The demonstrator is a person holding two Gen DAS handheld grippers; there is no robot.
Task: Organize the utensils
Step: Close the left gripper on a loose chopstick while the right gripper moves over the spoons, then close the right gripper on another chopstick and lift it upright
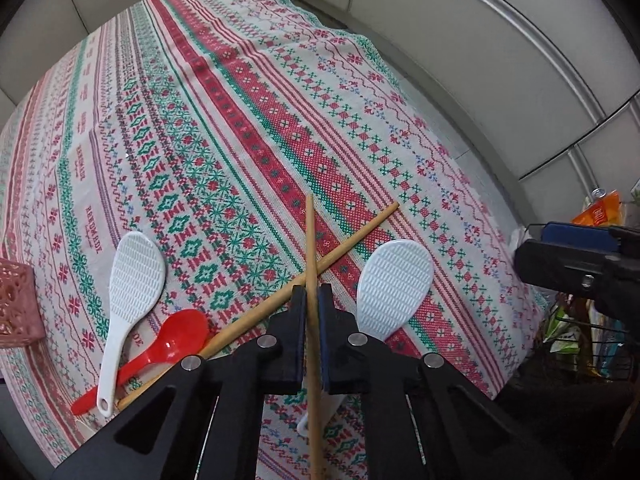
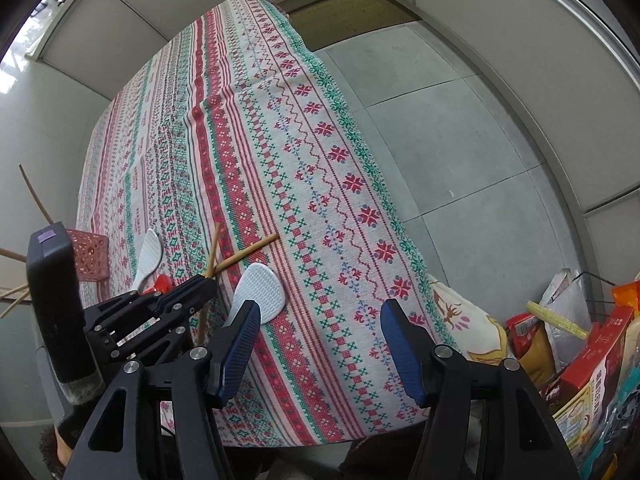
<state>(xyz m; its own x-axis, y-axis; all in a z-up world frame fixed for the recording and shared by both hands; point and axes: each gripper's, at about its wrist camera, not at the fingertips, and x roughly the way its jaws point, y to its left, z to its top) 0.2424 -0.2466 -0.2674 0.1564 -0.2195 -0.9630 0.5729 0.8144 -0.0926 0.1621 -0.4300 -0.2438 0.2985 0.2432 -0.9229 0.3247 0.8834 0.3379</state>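
Observation:
My left gripper (image 1: 311, 296) is shut on a wooden chopstick (image 1: 310, 240) that points away from me, above a patterned tablecloth (image 1: 248, 128). A second chopstick (image 1: 356, 240) lies crossed beneath it. A white rice paddle (image 1: 394, 280) lies to the right, another white paddle (image 1: 134, 280) to the left, and a red spoon (image 1: 176, 340) beside that one. My right gripper (image 2: 320, 320) is open and empty, held over the table's near edge right of the left gripper (image 2: 206, 280). The right-hand paddle (image 2: 260, 288) lies just ahead of its left finger.
A pink perforated basket (image 1: 14, 304) stands at the left edge of the table, and also shows in the right wrist view (image 2: 90, 258). Bags and boxes of groceries (image 2: 580, 360) sit on the floor to the right. Grey floor tiles (image 2: 440, 140) lie past the table's right edge.

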